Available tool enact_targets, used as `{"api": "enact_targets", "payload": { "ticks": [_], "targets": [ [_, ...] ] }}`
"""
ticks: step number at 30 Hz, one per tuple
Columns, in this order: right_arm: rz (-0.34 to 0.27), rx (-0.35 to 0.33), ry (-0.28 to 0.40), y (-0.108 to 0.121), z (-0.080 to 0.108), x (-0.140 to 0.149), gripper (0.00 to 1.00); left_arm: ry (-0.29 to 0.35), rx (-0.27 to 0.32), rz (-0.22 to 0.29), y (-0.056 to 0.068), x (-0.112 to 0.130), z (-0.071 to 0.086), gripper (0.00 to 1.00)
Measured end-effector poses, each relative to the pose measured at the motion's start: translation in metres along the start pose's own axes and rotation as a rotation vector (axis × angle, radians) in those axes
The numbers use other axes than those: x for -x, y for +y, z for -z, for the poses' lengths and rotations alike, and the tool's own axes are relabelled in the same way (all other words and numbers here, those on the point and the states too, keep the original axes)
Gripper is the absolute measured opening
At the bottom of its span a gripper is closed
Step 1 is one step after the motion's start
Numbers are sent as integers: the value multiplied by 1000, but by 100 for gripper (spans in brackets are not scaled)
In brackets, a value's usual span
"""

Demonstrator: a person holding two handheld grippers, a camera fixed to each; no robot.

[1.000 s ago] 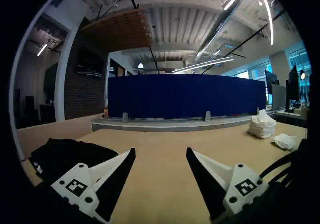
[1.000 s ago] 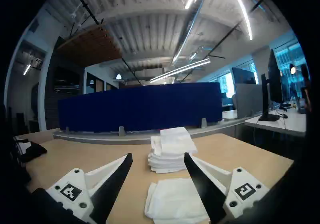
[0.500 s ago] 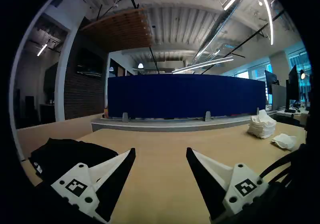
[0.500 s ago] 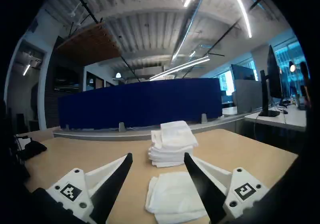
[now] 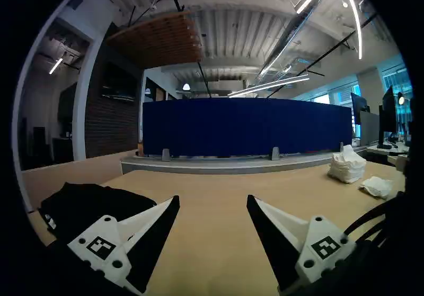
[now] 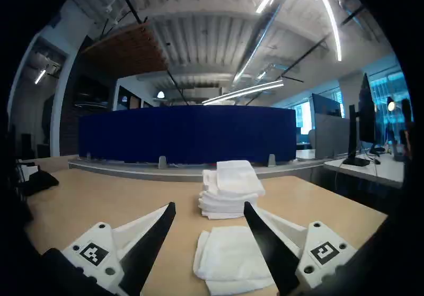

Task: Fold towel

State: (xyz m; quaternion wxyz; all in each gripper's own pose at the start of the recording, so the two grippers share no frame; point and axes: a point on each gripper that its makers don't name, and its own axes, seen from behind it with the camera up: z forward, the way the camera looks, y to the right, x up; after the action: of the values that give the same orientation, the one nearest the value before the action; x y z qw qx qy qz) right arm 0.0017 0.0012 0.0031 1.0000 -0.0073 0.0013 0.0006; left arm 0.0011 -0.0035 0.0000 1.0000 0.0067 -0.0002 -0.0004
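In the right gripper view a folded white towel (image 6: 230, 253) lies on the wooden table (image 6: 106, 200), just ahead of my right gripper (image 6: 209, 214), which is open and holds nothing. Behind it stands a stack of folded white towels (image 6: 230, 187). In the left gripper view my left gripper (image 5: 212, 206) is open over bare table (image 5: 212, 190), nothing between its fingers. Far to its right sit the towel stack (image 5: 346, 164) and the single towel (image 5: 377, 186).
A heap of black cloth (image 5: 87, 203) lies at the left gripper's left side; it is a dark lump (image 6: 37, 182) at the far left in the right gripper view. A blue partition (image 5: 246, 126) closes the table's far edge. A side desk with a monitor (image 6: 358, 121) stands to the right.
The right gripper view has tilted and shifted slightly, so the towels sit a bit higher and more centred between its fingers. The left gripper has not moved.
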Motion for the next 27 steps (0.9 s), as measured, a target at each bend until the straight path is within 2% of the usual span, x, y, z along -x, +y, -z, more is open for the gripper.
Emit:
{"api": "enact_targets", "payload": {
  "ticks": [27],
  "targets": [
    [2, -2, -3, 1, -1, 2, 100, 0, 0, 0, 0, -1, 0, 94]
  ]
}}
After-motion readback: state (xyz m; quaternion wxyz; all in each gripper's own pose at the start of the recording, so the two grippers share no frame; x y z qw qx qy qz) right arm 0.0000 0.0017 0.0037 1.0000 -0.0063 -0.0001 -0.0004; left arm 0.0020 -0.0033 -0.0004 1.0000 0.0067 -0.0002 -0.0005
